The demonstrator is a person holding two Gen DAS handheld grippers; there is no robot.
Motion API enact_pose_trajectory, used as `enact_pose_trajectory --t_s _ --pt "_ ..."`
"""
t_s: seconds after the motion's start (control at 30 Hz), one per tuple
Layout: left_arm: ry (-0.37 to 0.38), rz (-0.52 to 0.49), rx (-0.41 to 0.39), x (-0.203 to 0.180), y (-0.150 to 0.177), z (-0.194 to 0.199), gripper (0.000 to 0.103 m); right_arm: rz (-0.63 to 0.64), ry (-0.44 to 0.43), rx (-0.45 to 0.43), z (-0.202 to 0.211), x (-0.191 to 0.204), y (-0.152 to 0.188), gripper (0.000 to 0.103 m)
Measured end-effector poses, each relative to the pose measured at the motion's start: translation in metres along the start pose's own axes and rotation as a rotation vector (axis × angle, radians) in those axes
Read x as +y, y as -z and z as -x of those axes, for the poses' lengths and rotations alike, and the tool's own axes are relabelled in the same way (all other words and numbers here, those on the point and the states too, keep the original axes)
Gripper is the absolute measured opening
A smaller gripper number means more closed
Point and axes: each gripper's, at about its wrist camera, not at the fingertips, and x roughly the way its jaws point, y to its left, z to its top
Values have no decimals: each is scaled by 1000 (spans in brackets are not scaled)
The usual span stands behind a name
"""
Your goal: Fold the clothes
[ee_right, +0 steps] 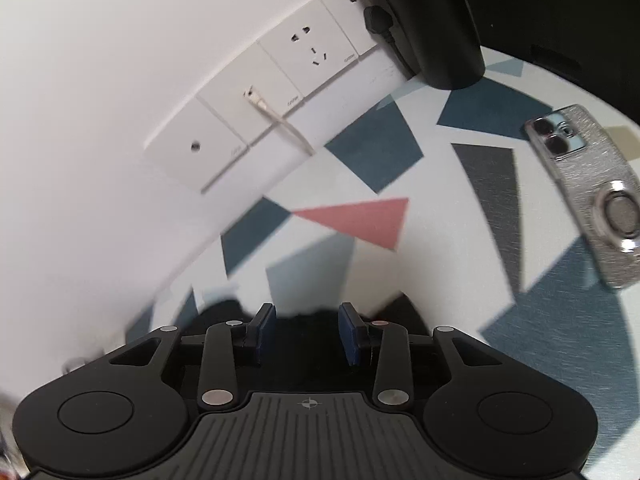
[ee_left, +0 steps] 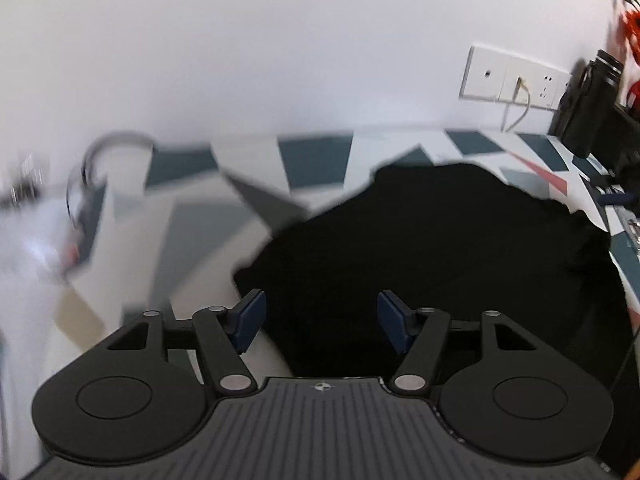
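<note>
A black garment (ee_left: 432,256) lies rumpled on a table covered with a white cloth patterned in teal, grey and pink shapes (ee_left: 192,240). My left gripper (ee_left: 322,320) is open, its blue pads wide apart, above the garment's near left edge and holding nothing. In the right wrist view, my right gripper (ee_right: 307,330) is open with a narrower gap, and an edge of the black garment (ee_right: 224,308) shows just under and behind its fingertips. I cannot tell whether the pads touch the cloth.
A silver phone (ee_right: 592,192) lies on the table to the right. Wall sockets with a white cable (ee_right: 280,120) sit at the table's back edge. A black bottle and bags (ee_left: 592,108) stand at the right back corner. Blurred white items (ee_left: 48,240) lie at the left.
</note>
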Motion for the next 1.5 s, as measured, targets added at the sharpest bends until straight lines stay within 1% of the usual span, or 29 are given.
enact_pose_trajectory --t_s 0.1,0.13,0.17,0.23,0.27,0.33,0.4,0.43,0.47,0.5,0.53,0.57,0.67,0.7,0.77,0.87,0.93,0.97,1.03,1.07,1.1,1.13,1.17,1.2,1.23,1.27,1.37,1.43,1.5 --pt "3 -27 18 6 17 -3 64 103 -3 23 18 -4 26 31" --pt "4 -56 27 5 22 -5 64 178 -14 22 23 -3 36 31" --pt "6 -86 35 4 26 -7 64 273 -6 17 28 -1 47 32" --pt "12 -161 36 -6 31 -10 65 436 57 9 31 7 67 32" --pt "15 -198 36 -11 31 -13 67 469 72 10 30 8 73 32" --pt "11 -245 41 -20 31 -20 68 499 81 19 24 9 83 32" --pt "-1 -269 39 -28 30 -28 67 490 92 15 17 6 88 31" --pt "-10 -272 31 -30 29 -31 65 480 103 9 13 3 89 31" --pt "-18 -274 22 -32 28 -34 47 471 117 5 9 1 89 30" --pt "-15 -248 27 -30 25 -35 12 463 126 4 5 -1 90 26" --pt "-10 -217 33 -27 22 -36 6 455 127 4 3 -3 90 24" --pt "-5 -186 40 -24 18 -37 6 452 119 3 4 -4 90 18" --pt "32 -93 36 -8 8 -24 6 455 84 -8 12 -6 90 11" --pt "44 -63 35 -3 4 -20 5 454 73 -13 17 -6 89 11" --pt "96 20 32 12 -3 -3 5 446 54 -27 29 -8 86 11" --pt "159 126 49 31 -7 12 5 412 35 -29 46 -20 80 10" --pt "189 175 102 40 -4 10 5 409 29 14 48 -28 80 10" --pt "174 163 129 40 0 5 6 413 34 49 47 -32 81 11" --pt "118 124 176 37 9 -7 9 422 61 129 41 -37 82 20" --pt "80 101 196 35 13 -14 10 415 64 145 41 -39 82 29" --pt "62 89 208 35 16 -19 13 397 57 138 43 -40 80 31" --pt "62 99 208 37 17 -21 15 379 49 130 44 -41 78 32" --pt "63 112 206 39 18 -23 20 351 32 120 47 -42 75 32" --pt "68 132 199 42 17 -23 28 316 9 108 49 -44 69 34" --pt "75 152 188 46 16 -23 33 283 -6 97 50 -45 64 36" --pt "82 171 177 49 13 -23 39 242 -17 85 51 -48 59 39" --pt "100 218 166 57 6 -29 40 60 -38 73 44 -64 42 39" --pt "124 240 185 58 1 -39 40 -72 -53 80 37 -78 33 40" --pt "123 234 193 54 -3 -46 40 -173 -61 87 28 -89 29 39"
